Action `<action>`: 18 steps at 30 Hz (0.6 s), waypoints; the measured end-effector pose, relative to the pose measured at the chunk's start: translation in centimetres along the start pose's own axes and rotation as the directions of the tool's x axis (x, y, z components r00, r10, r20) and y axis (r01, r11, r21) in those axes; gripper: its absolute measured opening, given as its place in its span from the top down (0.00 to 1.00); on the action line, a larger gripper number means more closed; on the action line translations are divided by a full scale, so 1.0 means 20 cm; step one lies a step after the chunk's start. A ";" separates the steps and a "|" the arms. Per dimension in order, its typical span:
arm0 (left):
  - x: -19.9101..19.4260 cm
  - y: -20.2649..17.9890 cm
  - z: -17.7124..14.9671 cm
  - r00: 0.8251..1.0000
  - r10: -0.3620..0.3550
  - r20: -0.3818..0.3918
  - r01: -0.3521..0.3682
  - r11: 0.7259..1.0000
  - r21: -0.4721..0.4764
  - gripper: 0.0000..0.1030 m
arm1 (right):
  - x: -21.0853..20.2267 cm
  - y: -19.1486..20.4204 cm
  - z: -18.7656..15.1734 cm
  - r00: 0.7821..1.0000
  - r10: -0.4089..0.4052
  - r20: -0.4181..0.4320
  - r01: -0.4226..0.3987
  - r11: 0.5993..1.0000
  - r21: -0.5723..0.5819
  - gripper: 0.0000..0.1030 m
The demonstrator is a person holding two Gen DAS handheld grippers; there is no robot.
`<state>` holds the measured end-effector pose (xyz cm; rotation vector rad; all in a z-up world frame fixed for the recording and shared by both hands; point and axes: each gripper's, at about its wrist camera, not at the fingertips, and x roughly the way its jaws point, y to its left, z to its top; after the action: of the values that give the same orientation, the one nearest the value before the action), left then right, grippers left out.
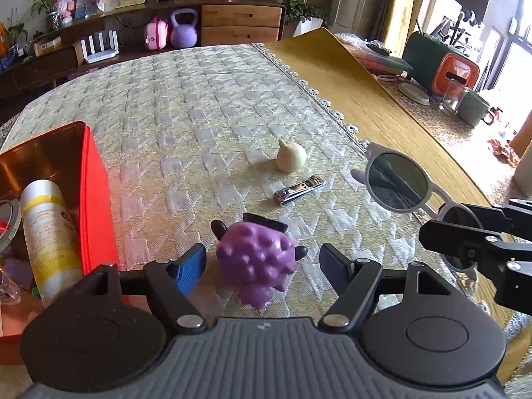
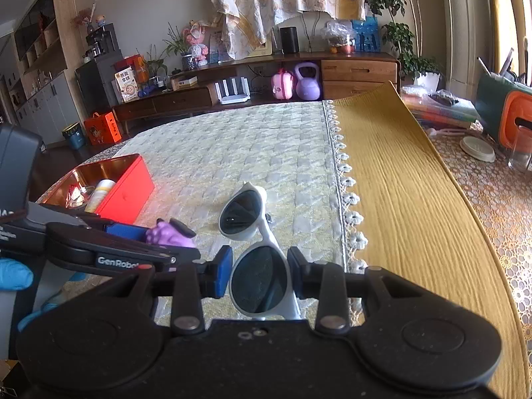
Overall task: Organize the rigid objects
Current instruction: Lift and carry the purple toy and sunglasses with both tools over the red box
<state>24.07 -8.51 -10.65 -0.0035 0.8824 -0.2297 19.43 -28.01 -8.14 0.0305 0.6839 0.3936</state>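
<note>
My left hand-held gripper (image 1: 262, 259) is standing wide open around the purple knobbly toy (image 1: 256, 266), pads clear of it; toy is sitting on the quilted surface (image 1: 199, 106) just beside the red tin (image 1: 96, 206). My right hand-held gripper (image 2: 259, 272) is clamping the white sunglasses (image 2: 256, 252) by one lens. Risks: lumpy toy squirting out when I'm closing, sunglasses pivoting on that one-lens grip, the two grippers bumping since they're working close.
</note>
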 end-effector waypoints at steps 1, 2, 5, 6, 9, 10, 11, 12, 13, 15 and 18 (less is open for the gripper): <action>0.01 0.00 0.00 1.000 0.007 0.000 -0.007 1.000 0.010 0.28 | 0.00 -0.01 0.00 1.000 0.000 -0.002 0.000 1.000 0.003 0.66; 0.02 0.00 0.00 1.000 0.015 0.001 -0.015 1.000 0.018 0.31 | 0.01 -0.01 -0.01 1.000 -0.001 -0.003 0.001 1.000 0.004 0.66; 0.04 0.01 0.00 1.000 0.031 -0.005 -0.030 0.999 0.031 0.44 | 0.01 -0.02 -0.01 1.000 -0.003 -0.007 0.003 1.000 0.010 0.66; 0.05 0.01 0.00 0.999 0.033 -0.003 -0.033 0.999 0.027 0.45 | 0.01 -0.02 -0.02 1.000 -0.003 -0.008 0.003 1.000 0.012 0.66; 0.06 0.03 0.00 1.000 0.029 0.003 -0.029 0.999 0.015 0.51 | 0.02 -0.02 -0.02 1.000 -0.003 -0.012 0.003 1.000 0.016 0.66; 0.05 0.04 0.00 1.000 0.025 0.004 -0.025 1.000 0.011 0.51 | 0.02 -0.03 -0.02 1.000 -0.003 -0.012 0.003 1.000 0.016 0.66; 0.05 0.04 0.00 1.000 0.024 0.005 -0.024 1.000 0.008 0.51 | 0.02 -0.02 -0.02 1.000 -0.003 -0.013 0.003 1.000 0.017 0.66; 0.05 0.04 0.00 1.000 0.025 0.006 -0.025 1.000 0.008 0.51 | 0.02 -0.02 -0.02 1.000 -0.004 -0.014 0.004 1.000 0.018 0.66; 0.05 0.04 0.00 1.000 0.028 0.007 -0.028 1.000 0.006 0.51 | 0.02 -0.03 -0.03 1.000 -0.005 -0.015 0.005 1.000 0.019 0.66; 0.04 0.05 0.00 1.000 0.026 0.006 -0.026 1.000 -0.006 0.51 | 0.02 -0.02 -0.03 1.000 -0.005 -0.013 0.005 1.000 0.019 0.66; 0.01 0.05 0.00 1.000 0.020 0.011 -0.020 1.000 -0.021 0.51 | 0.01 -0.02 -0.02 1.000 -0.006 -0.007 0.006 1.000 0.018 0.66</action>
<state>24.34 -7.51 -10.94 -0.0156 0.8734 -0.2011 19.42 -28.32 -8.60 0.0438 0.6946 0.3825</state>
